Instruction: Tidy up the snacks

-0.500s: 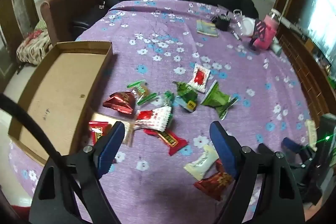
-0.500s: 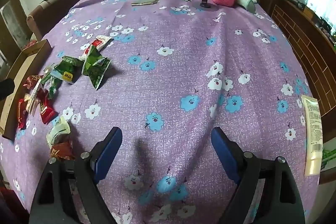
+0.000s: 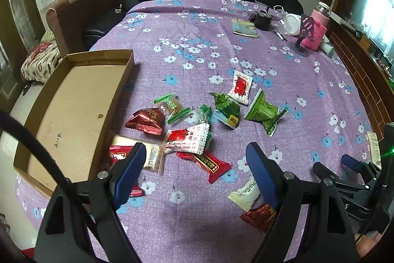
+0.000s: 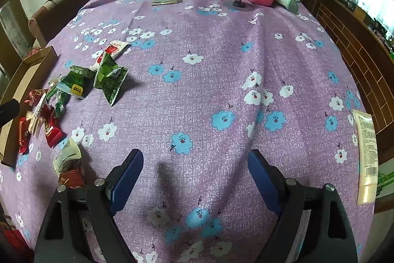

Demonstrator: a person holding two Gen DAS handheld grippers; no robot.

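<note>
Purple floral cloth (image 3: 197, 46) bears scattered snacks (image 3: 189, 137) beside cardboard box (image 3: 73, 115).

Twelve snack packets (image 3: 187, 139), one cardboard box (image 3: 73, 112), one pink bottle (image 3: 317, 28).

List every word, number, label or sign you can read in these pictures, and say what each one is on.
"2.14", or close to it, handwritten: floor of the cardboard box.
Chinese characters, too blurred to read: red snack packet, white and red packet, dark red packet.
Dark marks on a yellow patch, unreadable: green packet.
Fine print, too small: cream tube.
Both grippers: no lettering.
</note>
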